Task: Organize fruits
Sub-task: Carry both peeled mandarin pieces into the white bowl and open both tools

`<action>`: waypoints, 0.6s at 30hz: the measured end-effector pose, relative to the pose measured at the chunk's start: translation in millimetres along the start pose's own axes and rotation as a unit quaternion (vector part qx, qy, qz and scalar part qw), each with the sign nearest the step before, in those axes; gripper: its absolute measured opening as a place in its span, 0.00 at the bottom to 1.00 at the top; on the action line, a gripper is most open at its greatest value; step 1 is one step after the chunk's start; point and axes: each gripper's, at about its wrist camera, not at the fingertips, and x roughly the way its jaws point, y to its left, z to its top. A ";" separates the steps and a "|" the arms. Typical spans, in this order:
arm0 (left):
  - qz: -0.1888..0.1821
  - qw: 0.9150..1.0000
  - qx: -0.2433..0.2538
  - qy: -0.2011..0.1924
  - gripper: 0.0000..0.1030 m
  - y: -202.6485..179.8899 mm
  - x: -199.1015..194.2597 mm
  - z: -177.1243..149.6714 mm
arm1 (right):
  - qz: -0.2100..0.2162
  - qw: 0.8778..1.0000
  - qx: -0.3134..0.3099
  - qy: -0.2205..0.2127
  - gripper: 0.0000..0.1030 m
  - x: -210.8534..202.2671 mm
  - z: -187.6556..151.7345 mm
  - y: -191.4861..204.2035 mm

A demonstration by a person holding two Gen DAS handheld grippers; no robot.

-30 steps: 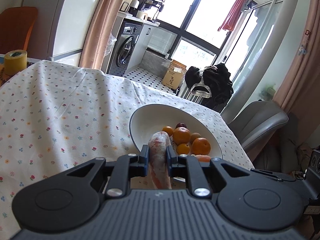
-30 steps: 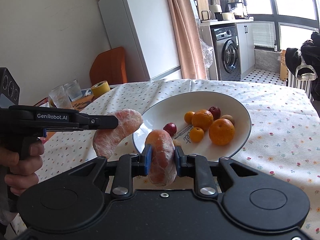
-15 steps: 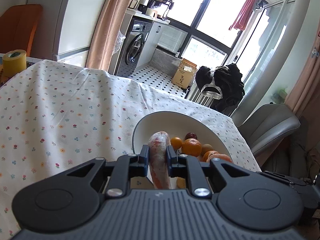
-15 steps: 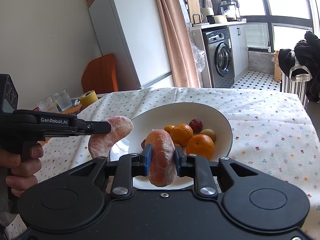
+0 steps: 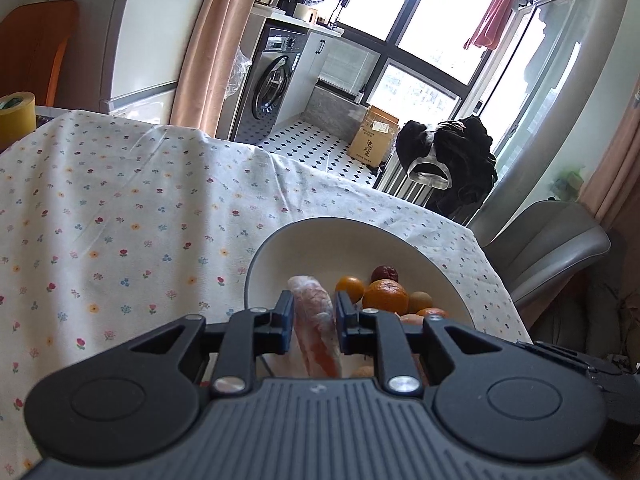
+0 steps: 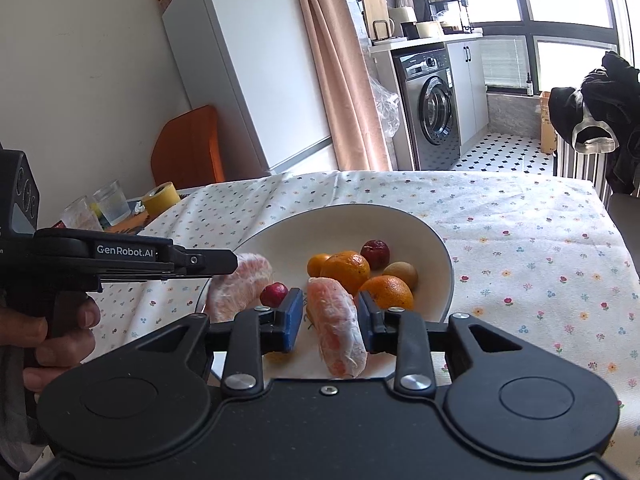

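A white bowl (image 6: 446, 264) on the flowered tablecloth holds several oranges (image 6: 346, 270), small red fruits (image 6: 375, 254) and a tan fruit. My right gripper (image 6: 330, 316) hangs open over the bowl's near side. A peeled pink pomelo segment (image 6: 338, 330) stands loose between its blue pads (image 6: 294, 320), with a gap on the left. My left gripper (image 5: 312, 316) is shut on a second pomelo segment (image 5: 316, 320) above the bowl's (image 5: 320, 222) near left rim. In the right wrist view, that left gripper (image 6: 236, 262) and its segment (image 6: 240, 286) sit at the bowl's left edge.
A yellow tape roll (image 6: 162, 200) and two glasses (image 6: 110, 202) stand at the table's far left, near an orange chair (image 6: 188, 148). A grey chair (image 5: 548, 240) is beyond the table's right edge. A hand (image 6: 48, 332) holds the left gripper's handle.
My right gripper's jaws have spread apart and let go of the pomelo segment. Both grippers have come down closer over the bowl. The left gripper keeps its hold.
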 end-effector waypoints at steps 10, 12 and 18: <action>0.005 1.000 0.001 -0.010 0.23 3.8 -20.5 -4.5 | 0.003 1.000 0.000 0.000 0.33 -5.2 -0.2 9.1; 0.006 1.000 0.001 -0.009 0.30 4.0 -23.7 -6.0 | 0.002 1.000 0.000 0.001 0.33 -7.1 -0.4 11.5; 0.015 1.000 0.004 -0.021 0.50 5.0 -39.7 -10.5 | -0.002 1.000 -0.001 -0.003 0.39 -15.8 -1.1 19.7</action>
